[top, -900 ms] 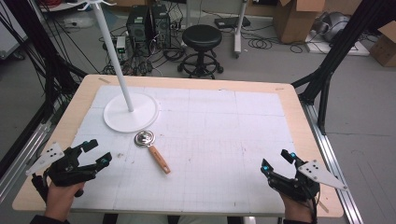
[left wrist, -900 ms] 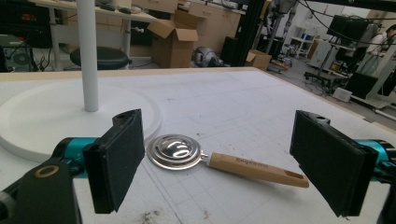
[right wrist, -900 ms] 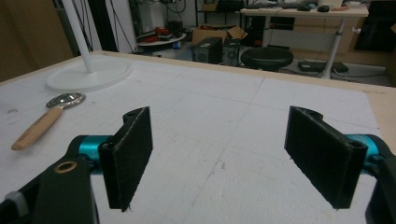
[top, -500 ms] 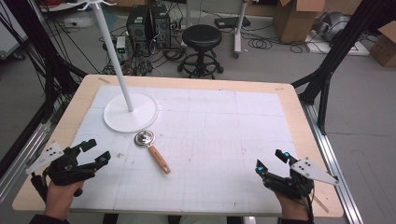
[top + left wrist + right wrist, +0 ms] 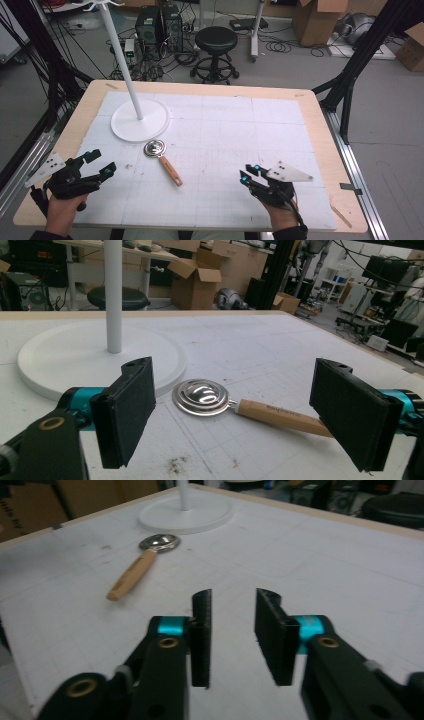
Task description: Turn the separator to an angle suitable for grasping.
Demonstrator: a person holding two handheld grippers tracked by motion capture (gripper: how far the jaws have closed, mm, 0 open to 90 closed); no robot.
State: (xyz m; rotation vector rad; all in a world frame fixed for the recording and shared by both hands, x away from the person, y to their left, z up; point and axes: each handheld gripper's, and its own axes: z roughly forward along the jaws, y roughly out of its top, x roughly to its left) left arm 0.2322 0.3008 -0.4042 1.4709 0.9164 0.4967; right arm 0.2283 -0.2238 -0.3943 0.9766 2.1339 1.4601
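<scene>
So scoop (image 5: pixel 162 158) lies flat betw. both tongs, handle toward right gripper (image 5: pixel 248 174) for easy pickup. Left gripper (image 5: pixel 101 164) jaws wide open w/ scoop ahead; right's narrowly apart, both empty.

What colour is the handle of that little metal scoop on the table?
The handle is light, tan wood, with a shiny silver head. The left gripper view shows it best.

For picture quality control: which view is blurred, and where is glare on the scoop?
Right gripper view: soft, blurred, mostly near the tongs. Left gripper view: sharp, with bright highlights on the scoop bowl. High view: even light, faint shadows, a small glint on the bowl.
</scene>
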